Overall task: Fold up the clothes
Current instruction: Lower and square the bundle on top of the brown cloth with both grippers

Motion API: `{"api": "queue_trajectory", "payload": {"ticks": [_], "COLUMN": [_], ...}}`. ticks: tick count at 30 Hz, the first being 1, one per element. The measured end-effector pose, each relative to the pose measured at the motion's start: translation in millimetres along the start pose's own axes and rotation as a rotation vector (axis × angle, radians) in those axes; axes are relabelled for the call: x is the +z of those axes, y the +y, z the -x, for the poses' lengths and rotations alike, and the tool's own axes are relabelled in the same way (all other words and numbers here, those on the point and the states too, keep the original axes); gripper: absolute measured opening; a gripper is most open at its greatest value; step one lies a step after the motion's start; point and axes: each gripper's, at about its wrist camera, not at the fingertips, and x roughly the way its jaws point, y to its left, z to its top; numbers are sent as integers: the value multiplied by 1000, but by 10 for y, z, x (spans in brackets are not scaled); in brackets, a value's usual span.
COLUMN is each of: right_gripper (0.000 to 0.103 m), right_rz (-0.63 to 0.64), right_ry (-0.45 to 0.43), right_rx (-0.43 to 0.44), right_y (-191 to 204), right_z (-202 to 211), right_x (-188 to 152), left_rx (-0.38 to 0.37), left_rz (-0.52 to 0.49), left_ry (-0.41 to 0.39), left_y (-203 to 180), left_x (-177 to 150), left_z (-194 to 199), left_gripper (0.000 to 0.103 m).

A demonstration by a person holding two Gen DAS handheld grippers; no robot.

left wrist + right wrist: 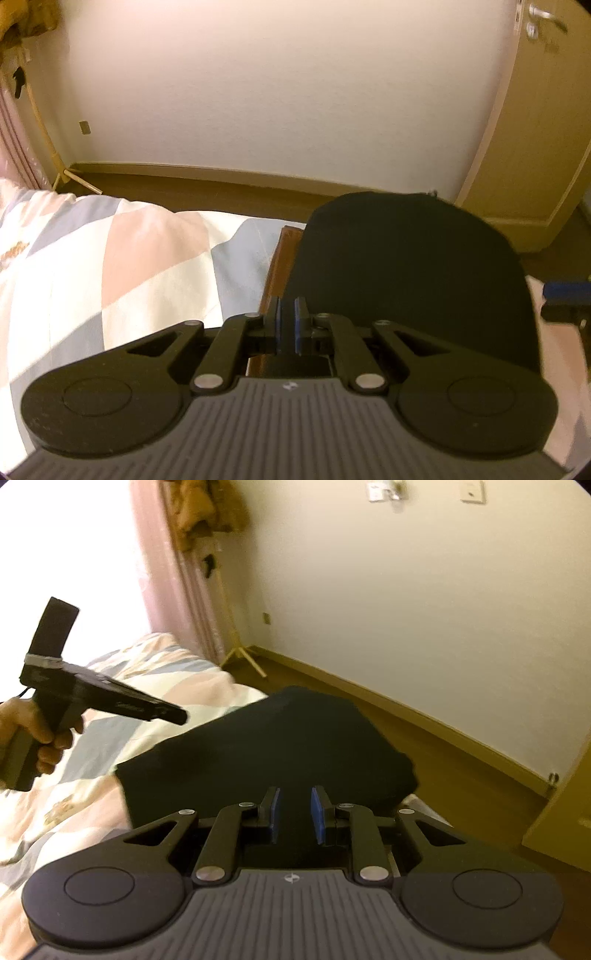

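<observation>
Black garment (266,753) lying folded near the bed's (110,266) foot edge, partly overhanging toward the floor (461,775); likely set there for flat support. Left gripper (288,321): jaws pressed together, nothing visibly pinched, raised over the garment's near side. Right gripper (295,812): jaws spread slightly, garment below, no cloth between pads (317,816). Judged: a fold just laid, grip released.
</observation>
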Motion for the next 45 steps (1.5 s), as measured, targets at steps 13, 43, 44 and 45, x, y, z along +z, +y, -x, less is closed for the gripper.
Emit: {"api": "queue_trajectory", "payload": {"ticks": [13,43,44,45], "right_gripper": [26,25,24,24], "right_rz": [265,182,176,168], "right_ry": [61,106,108,98], "right_rx": [57,8,7,12], "right_y": [471,-47,-59,-72], "right_z": [167,-180,-145,-90], "right_x": [-531,-540,-520,-499], "left_rx": [-74,20,32,35], "left_rz": [111,132,138,146], "left_ry": [-68,-131,-134,-143], "left_y": [-29,-24,-52,-97], "left_x": [-804,-1071,-1047,-1023], "left_z": [340,260,319,394], "left_gripper": [4,3,3,5]}}
